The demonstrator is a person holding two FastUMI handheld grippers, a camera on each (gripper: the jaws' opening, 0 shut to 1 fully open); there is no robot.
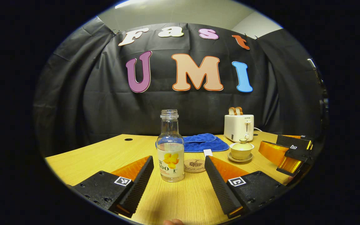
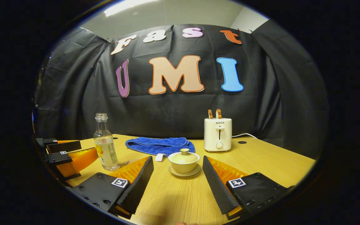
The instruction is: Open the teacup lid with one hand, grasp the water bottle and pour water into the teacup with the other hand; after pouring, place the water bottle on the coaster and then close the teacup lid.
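Observation:
A clear, capless water bottle (image 1: 170, 150) with a yellow-flower label stands upright on the wooden table, just ahead of my open left gripper (image 1: 179, 162) and centred between its fingers. A round cork coaster (image 1: 194, 165) lies just right of the bottle. The pale lidded teacup (image 1: 242, 149) on its saucer sits further right. In the right gripper view the teacup (image 2: 184, 161), lid on, stands ahead of my open right gripper (image 2: 177, 164), between its fingers. The bottle (image 2: 105, 143) is at the left there, beside the left gripper (image 2: 62, 153). The right gripper (image 1: 292, 150) shows at the right edge of the left gripper view.
A folded blue towel (image 1: 202, 142) lies behind the bottle and cup. A white toaster (image 1: 239, 126) with two bread slices stands at the back right, its cord trailing right. The table (image 2: 261, 162) has cable holes near its rear edge. A fingertip (image 1: 173, 222) shows at the bottom.

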